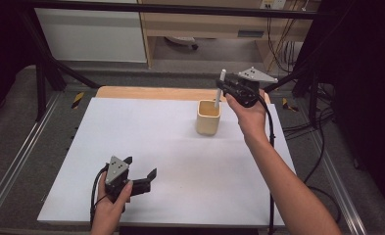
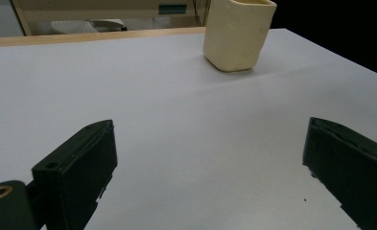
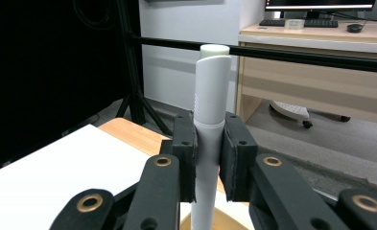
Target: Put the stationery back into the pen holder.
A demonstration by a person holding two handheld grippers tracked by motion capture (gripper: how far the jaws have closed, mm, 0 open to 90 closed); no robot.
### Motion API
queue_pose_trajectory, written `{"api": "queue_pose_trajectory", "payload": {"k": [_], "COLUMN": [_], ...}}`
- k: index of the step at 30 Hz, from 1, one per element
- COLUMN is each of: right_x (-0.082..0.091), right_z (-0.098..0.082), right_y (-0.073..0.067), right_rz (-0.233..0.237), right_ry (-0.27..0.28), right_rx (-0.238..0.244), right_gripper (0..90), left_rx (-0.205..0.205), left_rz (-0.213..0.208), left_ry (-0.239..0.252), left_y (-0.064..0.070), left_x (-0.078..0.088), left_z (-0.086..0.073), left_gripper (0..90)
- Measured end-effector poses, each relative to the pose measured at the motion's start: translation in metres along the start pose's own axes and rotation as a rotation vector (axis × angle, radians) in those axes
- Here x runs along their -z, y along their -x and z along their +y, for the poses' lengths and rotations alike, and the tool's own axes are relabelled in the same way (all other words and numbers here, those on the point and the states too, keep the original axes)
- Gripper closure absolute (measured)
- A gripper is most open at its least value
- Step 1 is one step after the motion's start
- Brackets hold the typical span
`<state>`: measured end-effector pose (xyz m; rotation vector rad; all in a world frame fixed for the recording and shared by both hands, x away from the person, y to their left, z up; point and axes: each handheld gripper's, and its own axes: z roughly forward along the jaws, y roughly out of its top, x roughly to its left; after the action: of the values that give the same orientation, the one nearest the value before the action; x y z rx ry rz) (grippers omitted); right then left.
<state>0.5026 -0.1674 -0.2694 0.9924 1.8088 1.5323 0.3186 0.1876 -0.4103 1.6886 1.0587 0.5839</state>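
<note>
Work in hand: you are carrying a slim white plastic pen [image 3: 209,139] to a squat cream-yellow square cup [image 1: 208,117]; judged from the pose, dropping it in is the step under way.
Right gripper [image 1: 228,90]: your right hand [image 1: 251,115] holds it at the far right of the table, just right of the cup and above its rim; the jaws are clamped on the pen partway down its barrel, one pad on each side, as the right gripper view makes plain.
Pen axis: nearly upright, leaning a little; the capped top points up and away from you, and the lower end reaches down to the cup's mouth. Whether the tip is already inside the rim or only in front of it, you cannot tell from the high view.
Key relation: the cup's opening lies below and slightly left of your right jaws, so the pen has to stay upright and come over the opening before you let go.
Left gripper [image 1: 140,175]: near left, low over the white sheet covering the table [image 1: 146,142], jaws wide apart with nothing between them.
Nearer hand: the right by far; the left is well apart from the cup.
Cup: upright, far right of centre on the sheet.
Count: one pen, one cup, two grippers.
Risk: released while tilted, the pen could catch the rim.
</note>
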Motion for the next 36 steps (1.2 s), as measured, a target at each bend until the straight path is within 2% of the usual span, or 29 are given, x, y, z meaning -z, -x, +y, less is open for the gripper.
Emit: {"api": "queue_pose_trajectory", "payload": {"k": [8, 14, 26, 34, 36], "right_x": [-0.013, -0.022, -0.030, -0.034, -0.036], "right_z": [0.004, 0.001, -0.008, -0.012, -0.013], "right_y": [-0.006, -0.010, 0.002, 0.006, 0.007], "right_rz": [0.004, 0.005, -0.027, -0.034, -0.041], "right_ry": [-0.006, -0.036, -0.077, -0.095, -0.102], "right_rx": [0.025, 0.051, 0.058, 0.049, 0.059], "right_gripper": [78.1, 78.1, 78.1, 78.1, 78.1], "left_rx": [0.001, 0.001, 0.001, 0.001, 0.001], "left_rz": [-0.002, -0.003, -0.004, -0.004, -0.004], "left_ry": [0.000, 0.000, 0.004, 0.004, 0.004], "left_y": [-0.001, -0.001, -0.001, -0.001, -0.001], "left_x": [0.001, 0.001, 0.001, 0.001, 0.001], "left_z": [0.000, 0.000, 0.000, 0.000, 0.000], "left_gripper": [5.0, 5.1, 5.1, 5.1, 5.1]}}
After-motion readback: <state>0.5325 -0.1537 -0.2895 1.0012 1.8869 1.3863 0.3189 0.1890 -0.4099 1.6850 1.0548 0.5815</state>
